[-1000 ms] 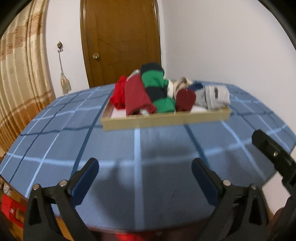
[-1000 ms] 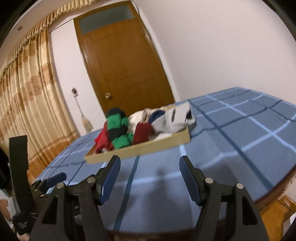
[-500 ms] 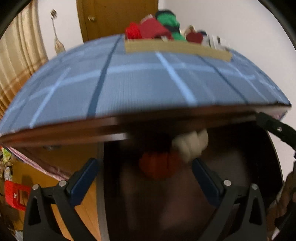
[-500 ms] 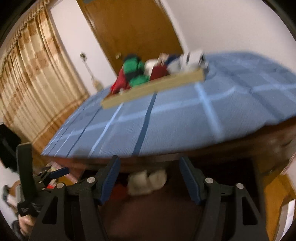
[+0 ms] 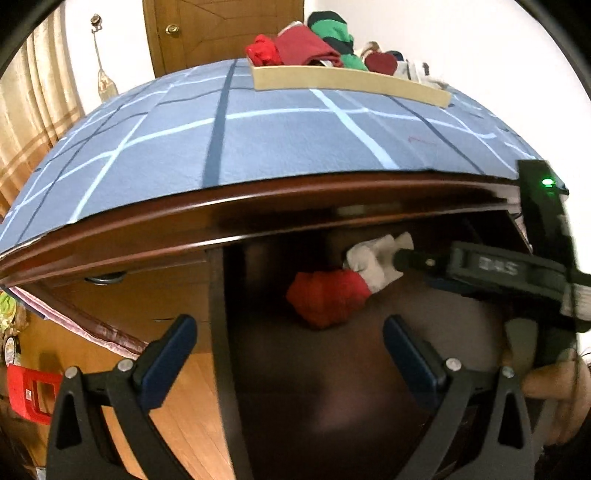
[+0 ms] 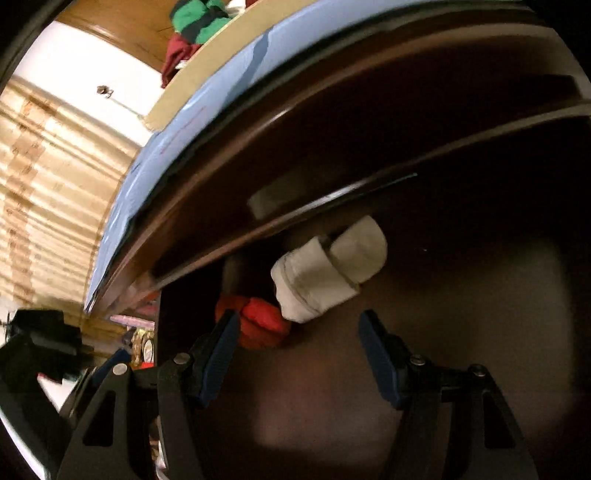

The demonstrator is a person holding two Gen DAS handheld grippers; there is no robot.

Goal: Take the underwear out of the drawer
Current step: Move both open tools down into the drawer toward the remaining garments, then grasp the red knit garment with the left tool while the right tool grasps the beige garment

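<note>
The dark wooden drawer [image 5: 218, 332] stands open under the table edge. Inside it lie a rolled red underwear [image 5: 327, 299] and a rolled white underwear [image 5: 373, 260] side by side; both also show in the right wrist view, red [image 6: 260, 326] and white [image 6: 325, 273]. My left gripper [image 5: 290, 343] is open and empty, held in front of the drawer, short of the red roll. My right gripper [image 6: 295, 354] is open and reaches into the drawer, its fingertips just short of the white roll; seen from the left wrist view [image 5: 402, 258] it touches the white roll's side.
On the blue checked tablecloth [image 5: 277, 129] a shallow wooden tray [image 5: 351, 79] holds several rolled clothes, red and green among them. A door [image 5: 221, 26] and curtain [image 5: 22, 110] stand behind. A red crate [image 5: 31, 391] sits on the wooden floor at left.
Both grippers have dropped from above the tabletop to drawer level. The right gripper has pushed into the drawer toward the white roll. Both stay open.
</note>
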